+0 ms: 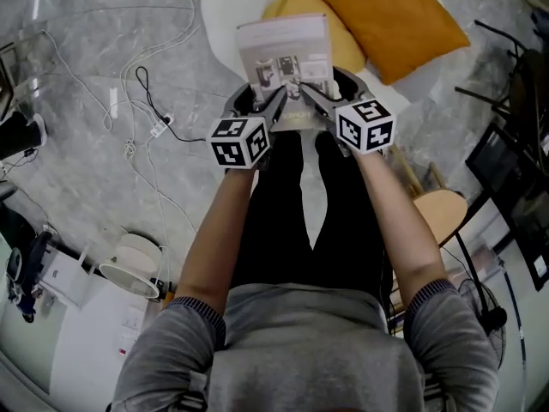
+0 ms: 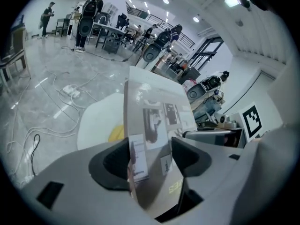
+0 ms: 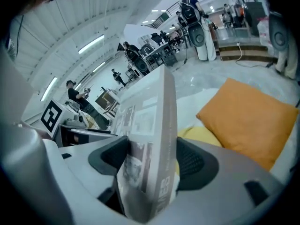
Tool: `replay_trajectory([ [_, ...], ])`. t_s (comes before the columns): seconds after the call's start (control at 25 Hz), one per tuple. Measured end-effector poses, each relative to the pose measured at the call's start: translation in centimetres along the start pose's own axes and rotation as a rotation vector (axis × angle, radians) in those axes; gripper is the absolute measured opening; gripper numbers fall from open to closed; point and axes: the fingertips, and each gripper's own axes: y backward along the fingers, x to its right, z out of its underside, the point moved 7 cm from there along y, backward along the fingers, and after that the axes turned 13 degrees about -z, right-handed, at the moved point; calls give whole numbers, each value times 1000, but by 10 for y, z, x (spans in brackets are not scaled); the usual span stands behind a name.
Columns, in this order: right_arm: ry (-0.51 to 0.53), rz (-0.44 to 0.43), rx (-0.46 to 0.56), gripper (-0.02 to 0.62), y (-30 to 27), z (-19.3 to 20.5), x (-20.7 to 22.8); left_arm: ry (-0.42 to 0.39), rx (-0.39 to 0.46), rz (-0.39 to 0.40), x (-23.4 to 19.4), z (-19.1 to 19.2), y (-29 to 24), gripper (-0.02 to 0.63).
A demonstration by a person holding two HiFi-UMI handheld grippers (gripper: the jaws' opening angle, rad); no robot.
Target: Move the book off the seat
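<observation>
Grey marble floor point(image 1: 77, 144) strewn with loose cables point(image 1: 184, 33) surrounds us, and at twelve o'clock the thin grey-covered book point(image 1: 283, 54) sits over the white rounded seat point(image 1: 225, 7) and its yellow cushion point(image 1: 296, 9). Our left claw point(image 2: 150, 159) and right claw point(image 3: 151, 162) both clamp the book's near edge, side by side. An orange pillow point(image 1: 386, 15) lies at one o'clock.

book point(image 1: 286, 63) | grey cover, photos | closed | held aloft over white seat point(image 1: 225, 11)

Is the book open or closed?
Closed. The book shows its covers together at the spine, clamped by the left gripper and the right gripper.
</observation>
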Motion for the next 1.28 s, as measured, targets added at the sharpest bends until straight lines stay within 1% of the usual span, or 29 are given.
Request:
replay_trajectory([
  [0.12, 49, 6, 33, 339, 28, -15, -36, -13, 40, 21, 16, -16, 41, 299],
  [0.2, 88, 22, 66, 339, 49, -27, -61, -42, 74, 47, 27, -30, 67, 299],
  [0.32, 136, 59, 127, 336, 76, -55, -94, -95, 118, 95, 43, -61, 101, 299],
  [0.4, 149, 80, 165, 336, 95, -65, -116, -127, 135, 123, 54, -76, 123, 299],
  [0.6, 171, 149, 276, 331, 137, -75, -163, -201, 186, 212, 80, -105, 171, 299],
  [0.72, 169, 193, 343, 328, 166, -78, -187, -266, 204, 266, 103, -118, 196, 299],
  [0.92, 163, 264, 455, 324, 221, -76, -214, -392, 248, 361, 153, -133, 229, 298],
  [1.08, 169, 323, 518, 321, 254, -74, -236, -460, 276, 426, 182, -139, 252, 298],
  [1.16, 174, 351, 548, 321, 278, -66, -244, -490, 286, 455, 204, -133, 263, 299],
  [1.28, 175, 394, 605, 321, 327, -41, -255, -543, 303, 500, 249, -113, 285, 299],
])
